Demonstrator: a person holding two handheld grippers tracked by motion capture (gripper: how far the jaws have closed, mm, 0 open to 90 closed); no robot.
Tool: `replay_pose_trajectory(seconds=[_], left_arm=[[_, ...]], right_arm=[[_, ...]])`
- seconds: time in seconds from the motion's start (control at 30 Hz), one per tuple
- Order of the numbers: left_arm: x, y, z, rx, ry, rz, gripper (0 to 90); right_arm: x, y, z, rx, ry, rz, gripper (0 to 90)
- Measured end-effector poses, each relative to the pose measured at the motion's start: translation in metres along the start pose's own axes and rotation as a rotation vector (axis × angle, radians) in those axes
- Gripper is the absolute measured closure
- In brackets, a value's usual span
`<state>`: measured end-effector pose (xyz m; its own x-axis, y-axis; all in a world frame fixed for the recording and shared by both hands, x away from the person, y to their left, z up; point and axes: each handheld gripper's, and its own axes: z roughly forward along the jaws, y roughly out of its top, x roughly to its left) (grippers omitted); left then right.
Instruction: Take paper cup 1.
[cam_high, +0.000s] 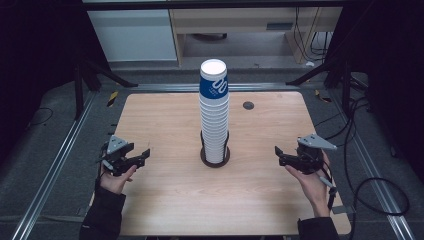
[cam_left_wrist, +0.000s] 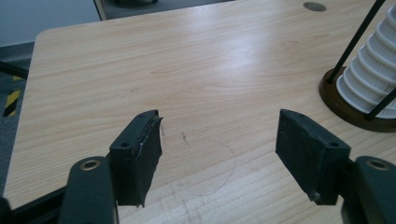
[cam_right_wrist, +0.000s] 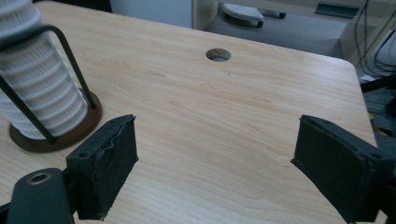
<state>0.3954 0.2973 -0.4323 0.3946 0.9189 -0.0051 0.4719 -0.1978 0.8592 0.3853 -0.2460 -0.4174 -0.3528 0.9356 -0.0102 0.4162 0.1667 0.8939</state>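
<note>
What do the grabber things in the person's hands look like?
Both are black. The left gripper and the right gripper each have two flat black fingers with little screw holes and rough, worn pads. A grey three-cornered plate sits on top of each. A dark cable trails from the right one. The person wears dark sleeves.

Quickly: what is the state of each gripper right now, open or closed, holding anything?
Left gripper: open, holding nothing, above the table.
Right gripper: open, holding nothing.
</note>
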Motion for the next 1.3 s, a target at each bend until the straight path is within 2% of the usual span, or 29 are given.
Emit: replay_pose_trajectory(seconds=[0.07,0.1,0.2,0.33,0.47,0.57,0.77,0.93,1.17,1.3], left_arm=[[-0.001,-0.002,0.000,0.007,0.011,0.009,27.9],[-0.002,-0.003,0.000,0.012,0.013,0.000,27.1],[-0.001,-0.005,0.002,0.020,-0.020,-0.010,25.9],[-0.002,-0.006,0.006,0.034,-0.039,0.002,24.8],[-0.004,-0.007,0.008,0.047,-0.062,0.018,24.4],[-0.005,-0.008,0.008,0.051,-0.064,0.026,24.2],[-0.006,-0.007,0.009,0.053,-0.071,0.034,23.8],[-0.008,-0.007,0.010,0.056,-0.081,0.039,24.0],[-0.007,-0.009,0.014,0.074,-0.083,0.035,23.7],[-0.007,-0.010,0.015,0.079,-0.081,0.035,23.6]], right_arm=[[-0.003,0.003,-0.002,-0.020,0.013,0.017,13.0],[-0.002,0.004,-0.003,-0.027,0.027,0.030,13.0],[0.001,0.009,-0.007,-0.055,0.064,0.036,12.8],[0.013,0.023,-0.012,-0.093,0.119,0.019,11.9],[0.025,0.046,-0.021,-0.132,0.132,-0.043,10.5],[0.031,0.061,-0.025,-0.176,0.183,-0.035,10.3],[0.039,0.085,-0.023,-0.214,0.191,-0.055,9.9],[0.045,0.101,-0.023,-0.259,0.224,-0.043,9.2],[0.056,0.124,-0.025,-0.303,0.254,-0.050,8.6],[0.064,0.137,-0.027,-0.335,0.290,-0.055,8.5]])
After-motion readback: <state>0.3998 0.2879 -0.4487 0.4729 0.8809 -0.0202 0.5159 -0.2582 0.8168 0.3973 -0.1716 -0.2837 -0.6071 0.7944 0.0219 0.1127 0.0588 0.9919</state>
